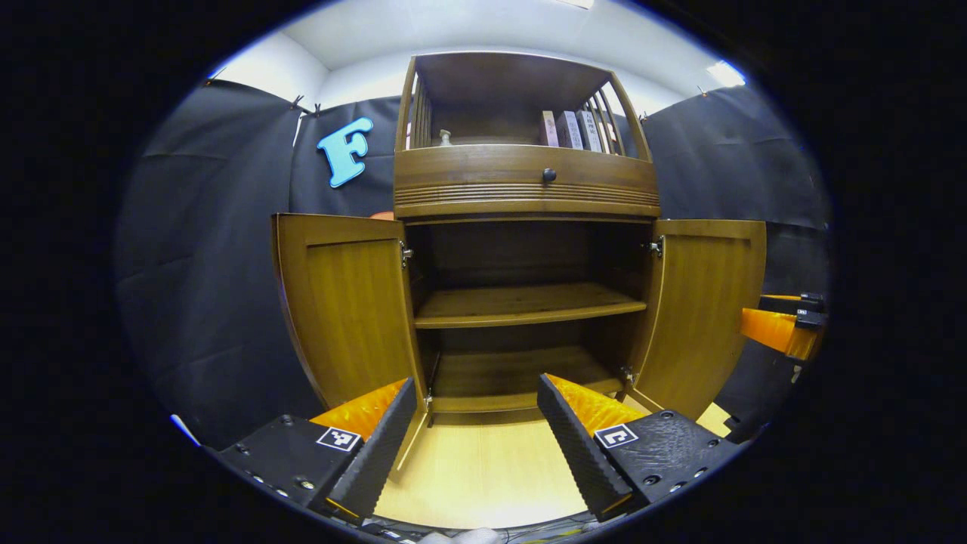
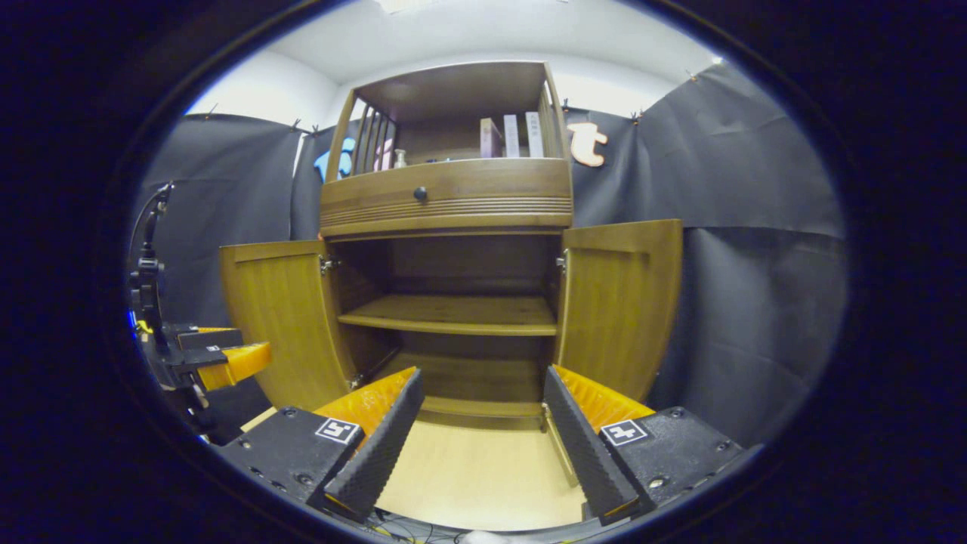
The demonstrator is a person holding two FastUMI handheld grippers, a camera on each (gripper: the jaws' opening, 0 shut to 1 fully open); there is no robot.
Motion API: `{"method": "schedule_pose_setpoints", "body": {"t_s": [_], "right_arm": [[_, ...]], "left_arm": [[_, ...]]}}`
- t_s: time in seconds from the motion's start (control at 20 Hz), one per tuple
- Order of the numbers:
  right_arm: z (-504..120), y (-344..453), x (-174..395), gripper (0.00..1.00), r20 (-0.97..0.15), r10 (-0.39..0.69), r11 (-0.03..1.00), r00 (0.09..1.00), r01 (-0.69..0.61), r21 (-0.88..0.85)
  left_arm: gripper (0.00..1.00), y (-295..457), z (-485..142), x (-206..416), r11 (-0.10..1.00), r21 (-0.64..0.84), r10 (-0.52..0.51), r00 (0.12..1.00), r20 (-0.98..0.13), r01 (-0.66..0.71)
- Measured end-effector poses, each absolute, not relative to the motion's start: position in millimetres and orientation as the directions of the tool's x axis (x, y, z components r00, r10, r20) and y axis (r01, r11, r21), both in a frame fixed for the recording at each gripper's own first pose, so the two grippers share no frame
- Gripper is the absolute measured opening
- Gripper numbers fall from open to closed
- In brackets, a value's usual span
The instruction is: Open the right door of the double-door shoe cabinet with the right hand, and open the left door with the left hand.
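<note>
Both doors are swung wide on the shoe cabinet (image 1: 526, 196), standing dead ahead on the pale floor (image 1: 483, 468), the left door (image 1: 344, 302) and right door (image 1: 706, 310) angled outward to bare a middle shelf (image 1: 529, 302) inside. Above sit a knobbed drawer (image 1: 549, 175) and a few books (image 1: 570, 130) on the top tier. The left gripper (image 1: 477, 434) hangs back with fingers spread apart on nothing, and the right gripper (image 2: 480, 431) likewise gapes, holding nothing, short of the cabinet.
</note>
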State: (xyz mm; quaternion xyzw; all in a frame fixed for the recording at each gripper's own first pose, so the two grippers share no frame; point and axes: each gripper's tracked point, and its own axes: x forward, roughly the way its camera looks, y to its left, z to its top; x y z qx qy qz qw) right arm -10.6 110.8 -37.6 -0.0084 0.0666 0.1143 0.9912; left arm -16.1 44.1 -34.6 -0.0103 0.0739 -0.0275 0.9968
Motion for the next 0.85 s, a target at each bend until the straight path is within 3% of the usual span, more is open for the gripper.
{"method": "schedule_pose_setpoints", "body": {"t_s": [0.3,0.85], "right_arm": [[-33.9,85.7,-9.4,1.00,-0.104,0.162,0.987,0.981,-0.161,0.017],[-35.4,97.4,-4.0,1.00,-0.107,0.152,0.988,0.983,-0.152,0.003]], "left_arm": [[0.96,45.7,-24.4,-21.7,1.000,0.005,-0.014,0.993,-0.119,0.015],[0.96,53.7,-27.4,-15.8,1.000,0.025,-0.008,0.993,-0.115,0.011]]}}
